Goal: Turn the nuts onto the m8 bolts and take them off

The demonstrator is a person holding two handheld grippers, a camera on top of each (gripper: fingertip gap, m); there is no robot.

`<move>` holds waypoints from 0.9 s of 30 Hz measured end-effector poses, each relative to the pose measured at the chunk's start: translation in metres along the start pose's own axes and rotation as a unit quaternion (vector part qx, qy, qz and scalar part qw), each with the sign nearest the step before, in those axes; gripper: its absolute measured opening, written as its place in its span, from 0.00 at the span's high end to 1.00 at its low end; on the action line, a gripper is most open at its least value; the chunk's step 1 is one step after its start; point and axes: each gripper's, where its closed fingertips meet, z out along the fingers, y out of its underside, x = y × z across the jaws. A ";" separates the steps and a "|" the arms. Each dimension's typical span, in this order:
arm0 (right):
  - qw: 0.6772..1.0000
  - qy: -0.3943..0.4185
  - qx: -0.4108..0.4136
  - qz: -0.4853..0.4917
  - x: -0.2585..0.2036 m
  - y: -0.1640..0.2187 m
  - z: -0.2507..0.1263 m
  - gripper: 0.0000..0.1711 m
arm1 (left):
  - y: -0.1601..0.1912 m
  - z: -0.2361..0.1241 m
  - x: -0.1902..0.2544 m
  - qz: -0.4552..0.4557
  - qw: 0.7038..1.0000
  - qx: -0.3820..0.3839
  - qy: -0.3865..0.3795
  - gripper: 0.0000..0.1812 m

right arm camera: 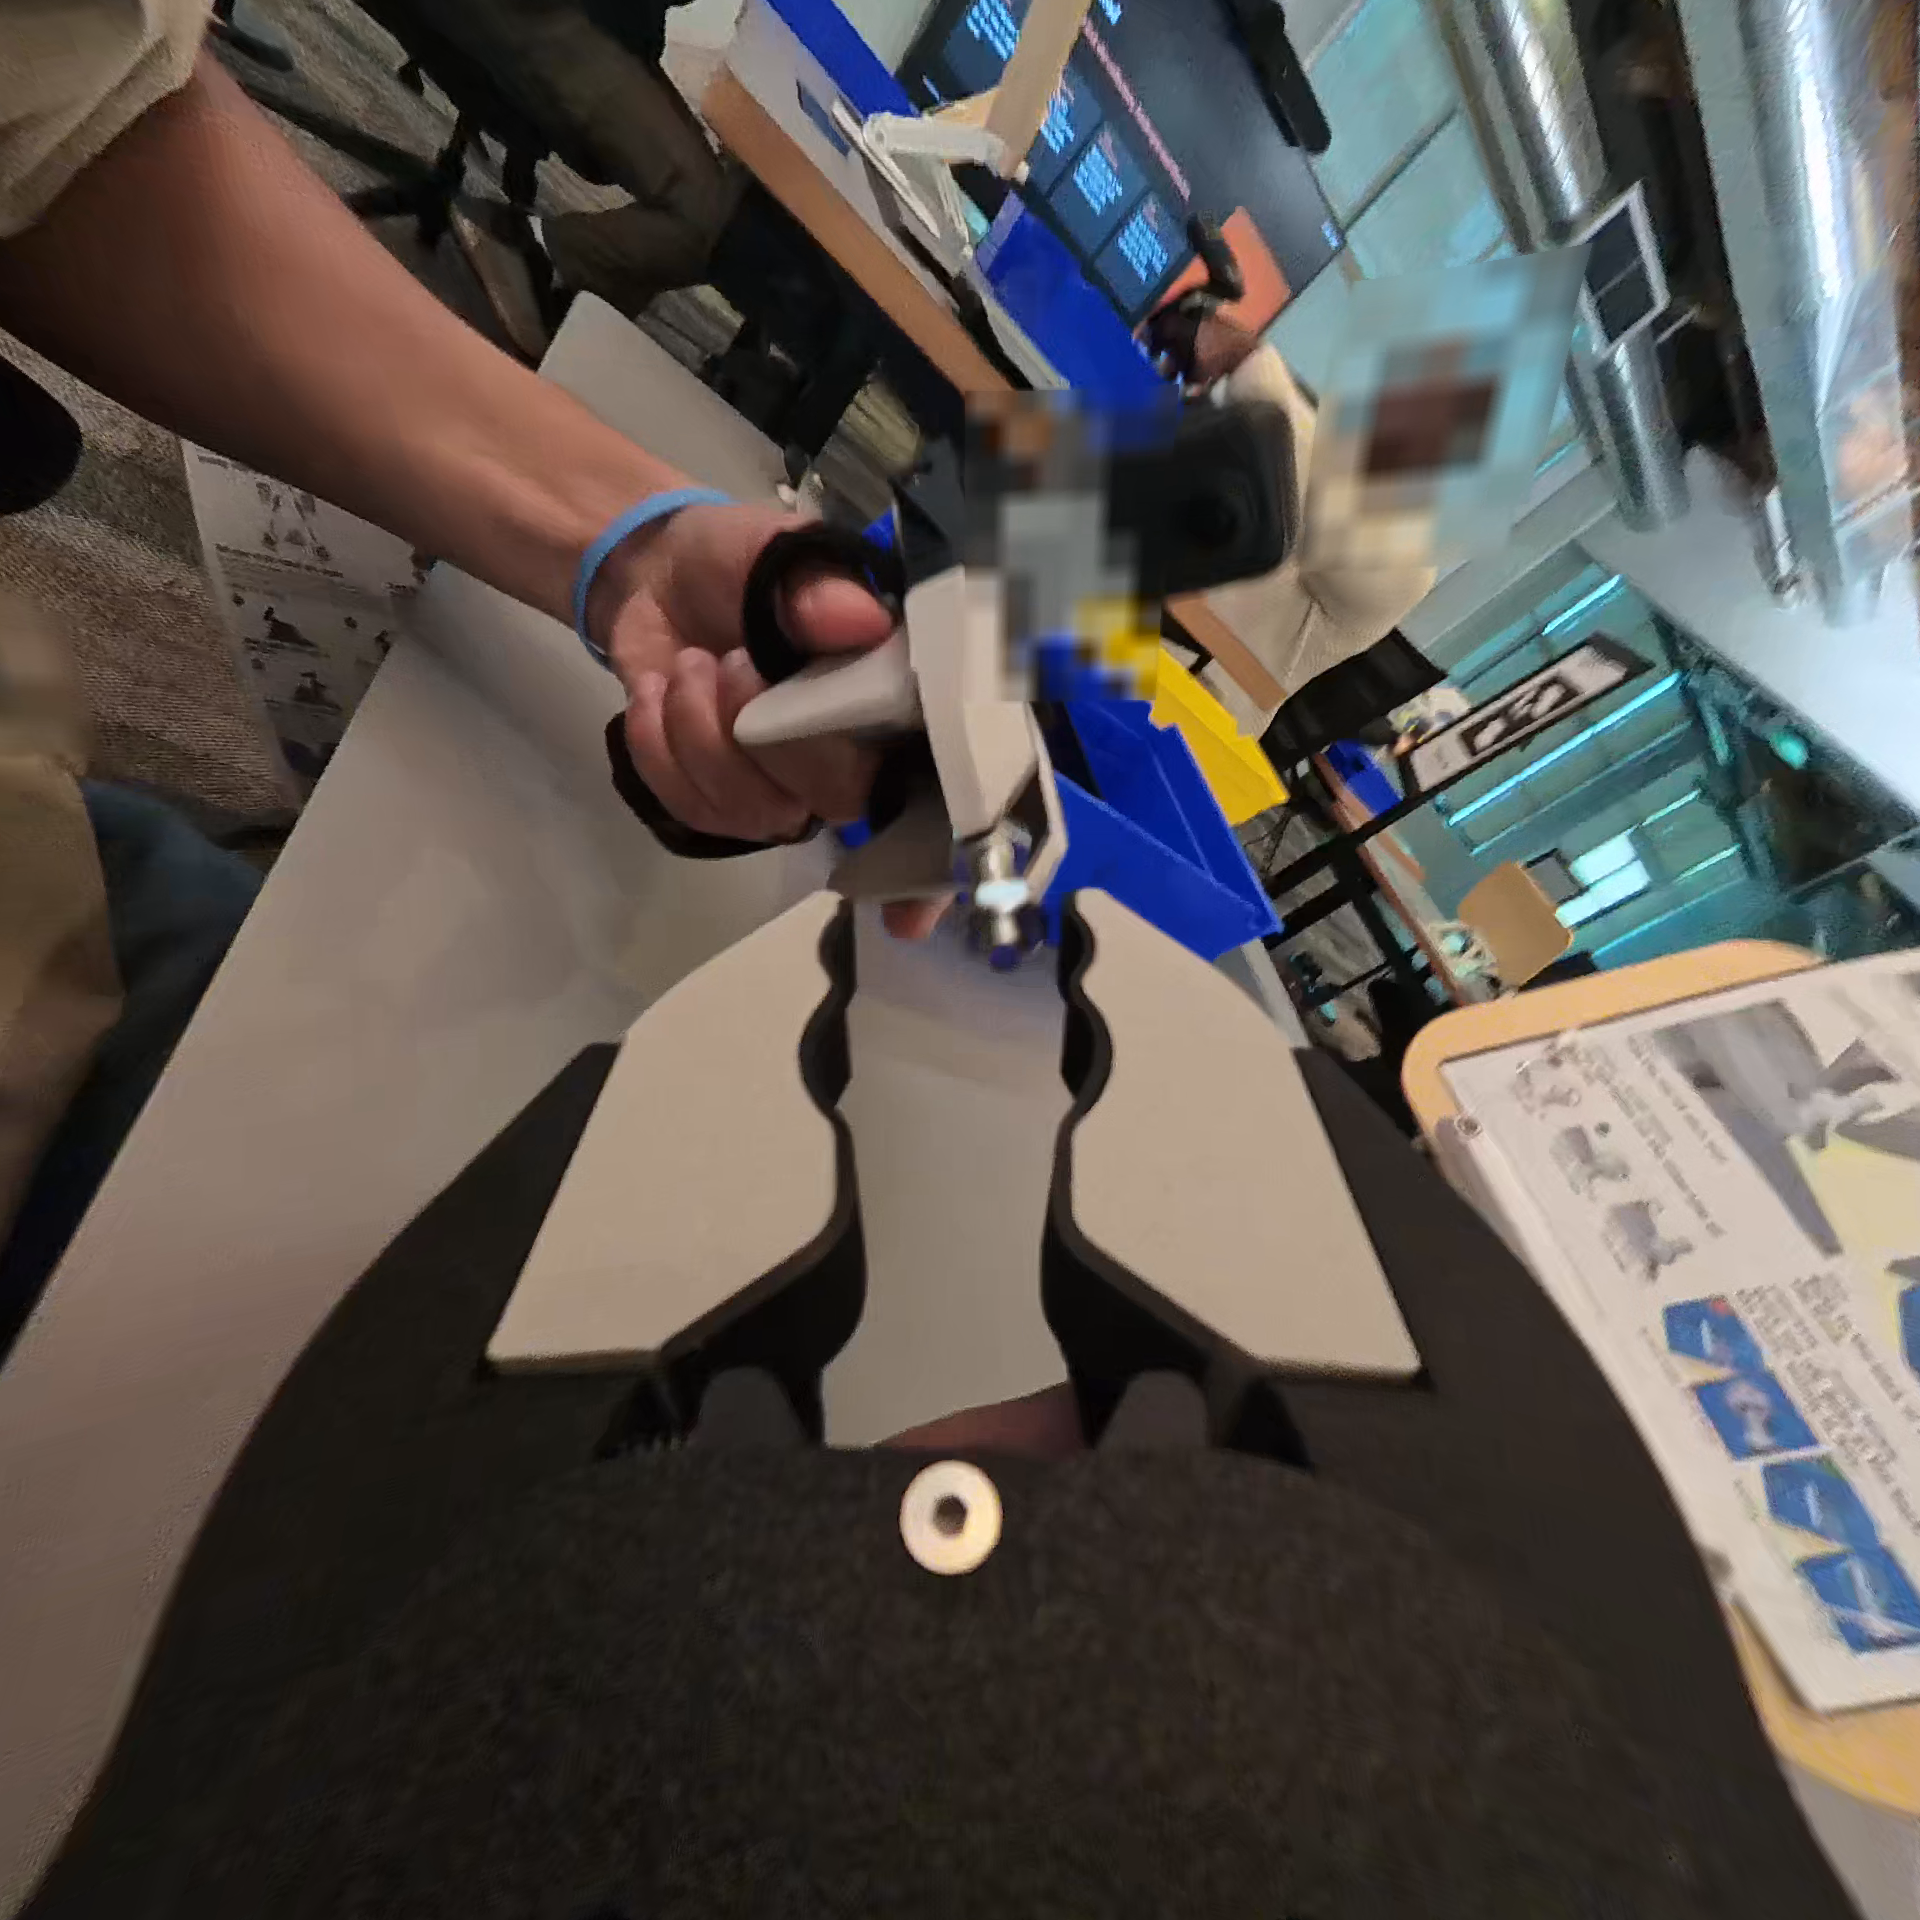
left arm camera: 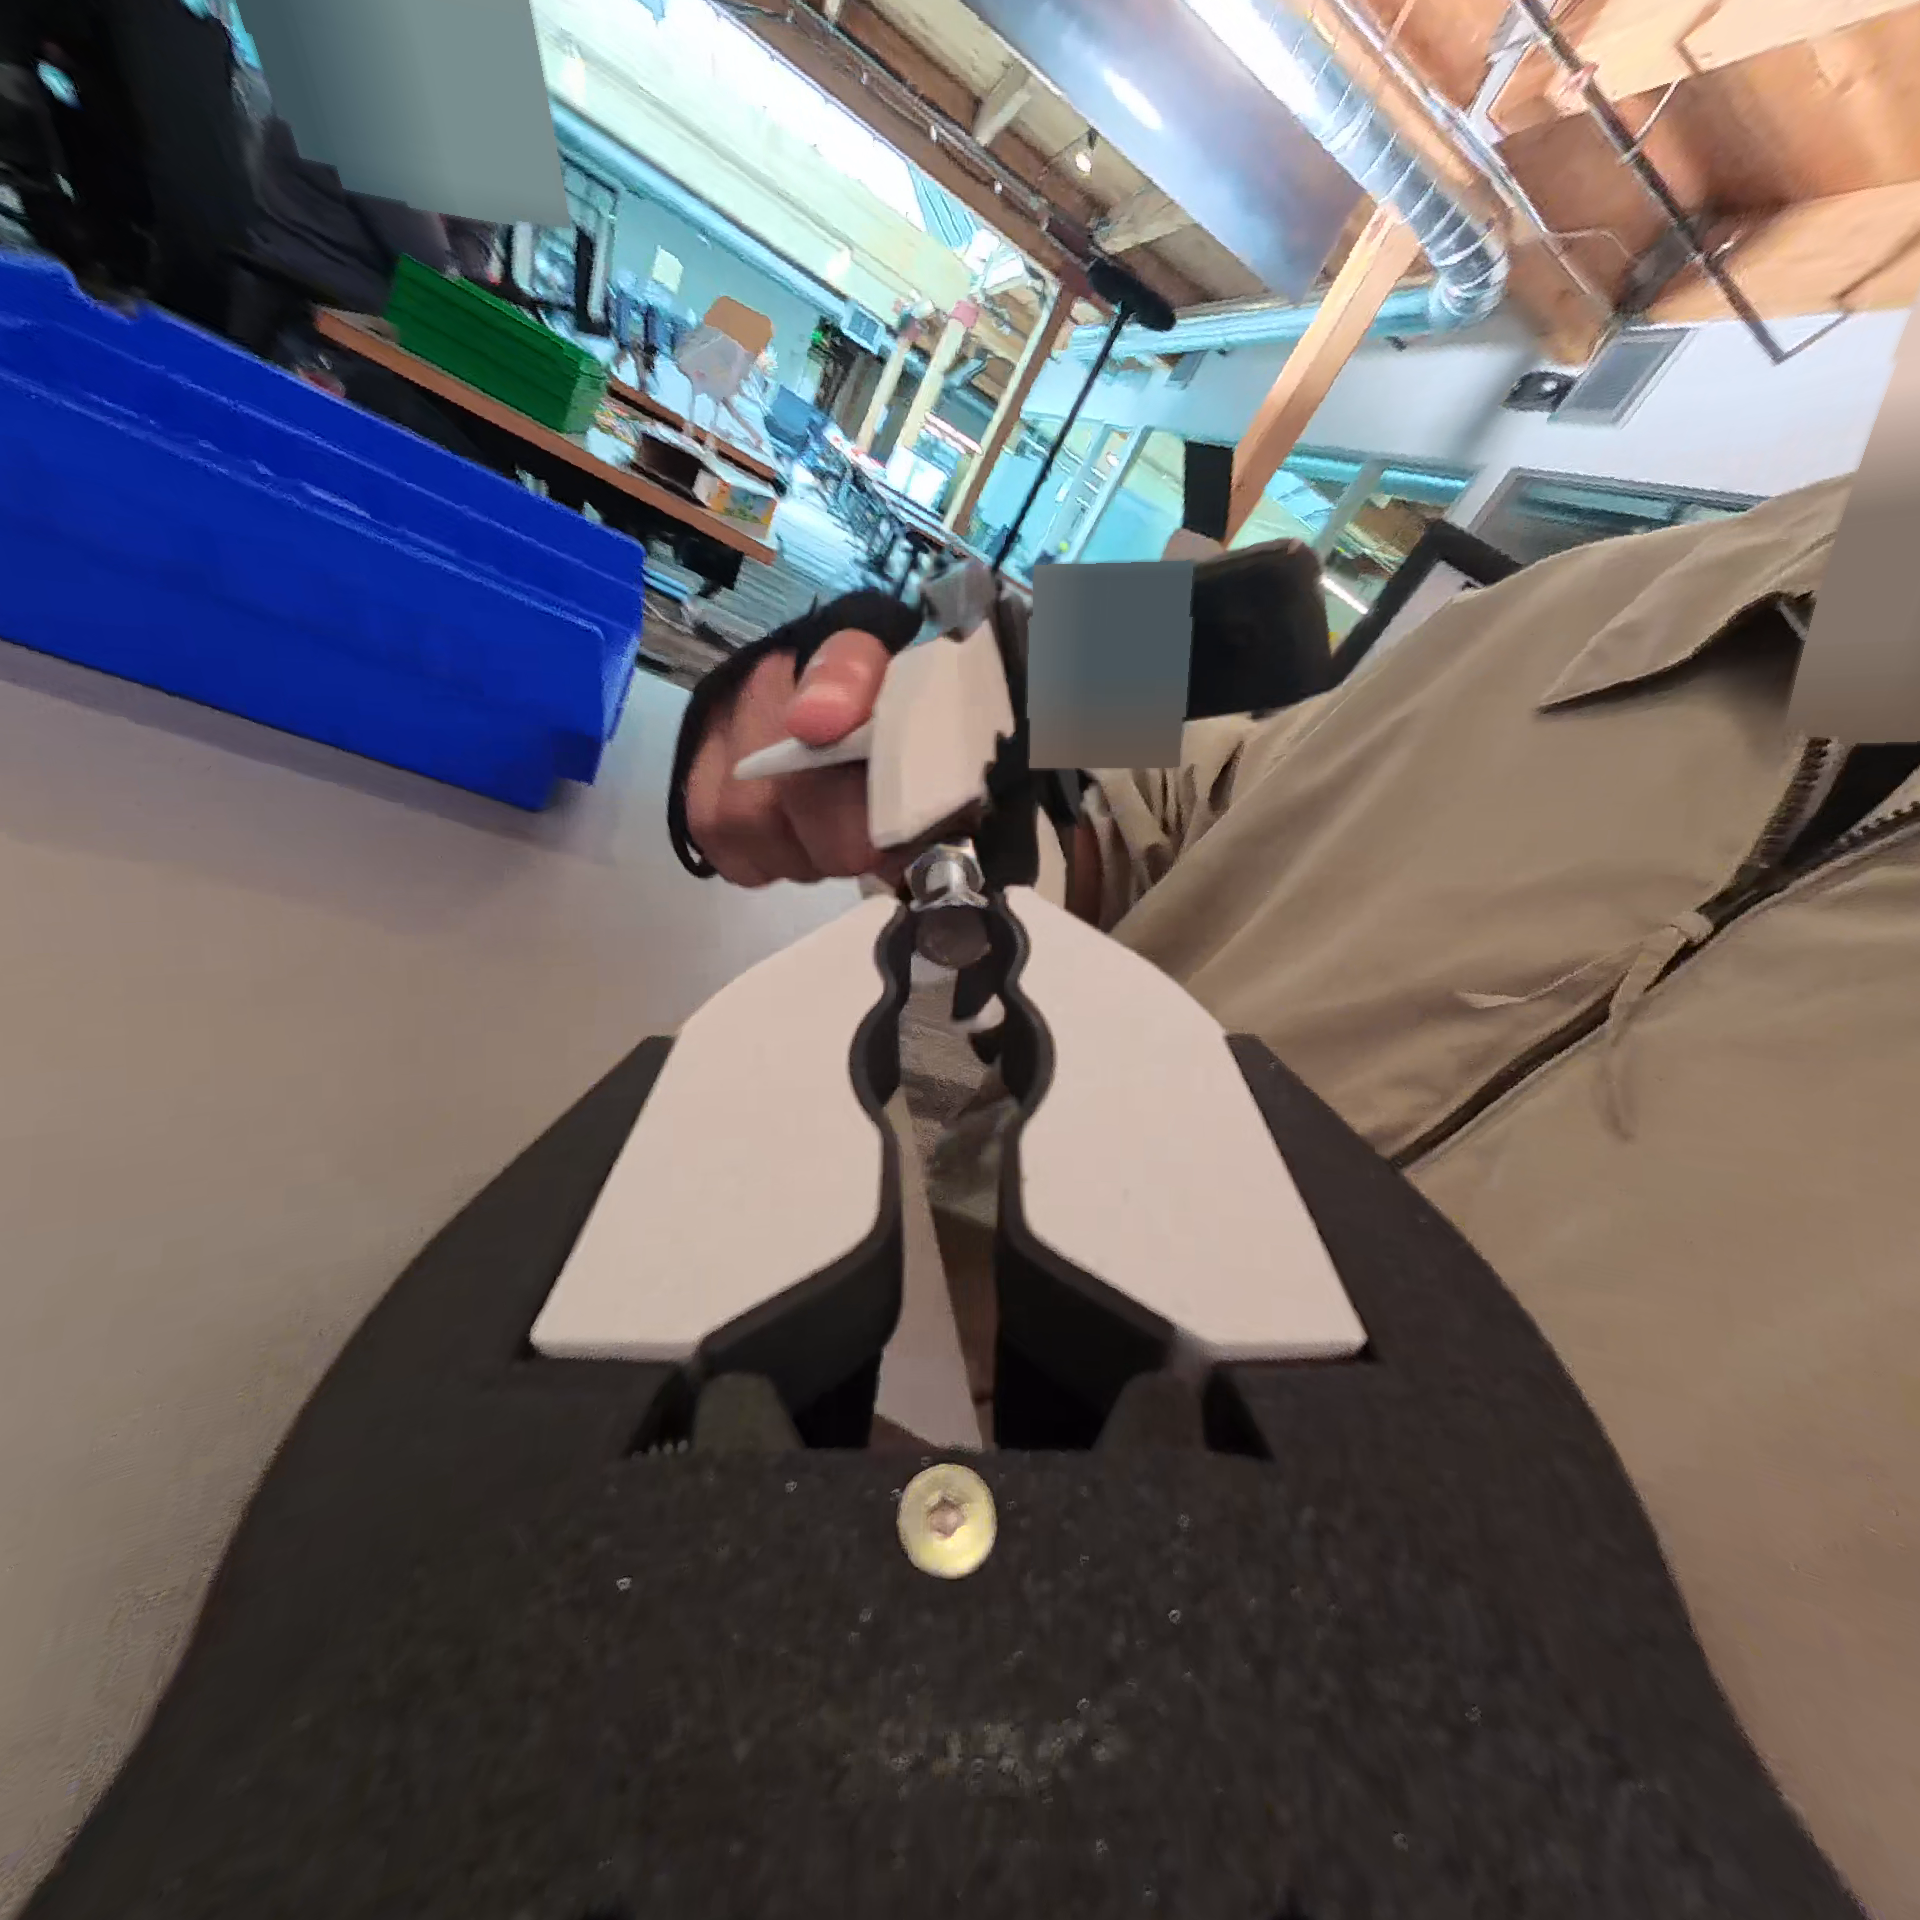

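My left gripper [left arm camera: 951, 920] is shut on the hex head of a silver bolt [left arm camera: 948, 943], which points away from me above the white table. A shiny nut [left arm camera: 940, 883] sits on its shank just past my fingertips. In the right wrist view the same bolt [right arm camera: 995, 868] sticks out of the left gripper's grey fingers [right arm camera: 966, 790], with the nut [right arm camera: 1000, 896] on it. My right gripper [right arm camera: 956, 935] is open, its tips just short of the bolt's end and apart from it. One of its white fingers [left arm camera: 930, 748] shows behind the nut in the left wrist view.
Stacked blue bins [left arm camera: 260, 540] stand at the left on the white table [left arm camera: 260, 987]. A person's beige jacket [left arm camera: 1455, 935] fills the right. A blue bin [right arm camera: 1143, 842] and a yellow bin [right arm camera: 1221, 748] lie beyond the bolt. A printed sheet on a wooden board [right arm camera: 1714, 1299] lies at the right. The grippers are tip to tip, or close to it.
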 end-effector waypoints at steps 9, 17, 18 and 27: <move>0.999 -0.029 -0.011 0.036 0.003 0.007 -0.002 0.91 | 0.005 -0.003 -0.013 -0.005 1.000 0.003 -0.023 0.89; 0.975 0.054 -0.095 0.193 0.030 0.052 -0.016 0.91 | -0.021 -0.053 -0.065 0.125 0.949 0.074 -0.280 0.66; 0.965 0.070 -0.117 0.225 0.031 0.062 -0.017 0.91 | -0.023 -0.063 -0.077 0.159 0.921 0.072 -0.349 0.63; 0.865 0.221 -0.221 0.393 0.026 0.118 -0.042 0.91 | -0.014 -0.099 -0.106 0.183 0.755 0.090 -0.623 0.56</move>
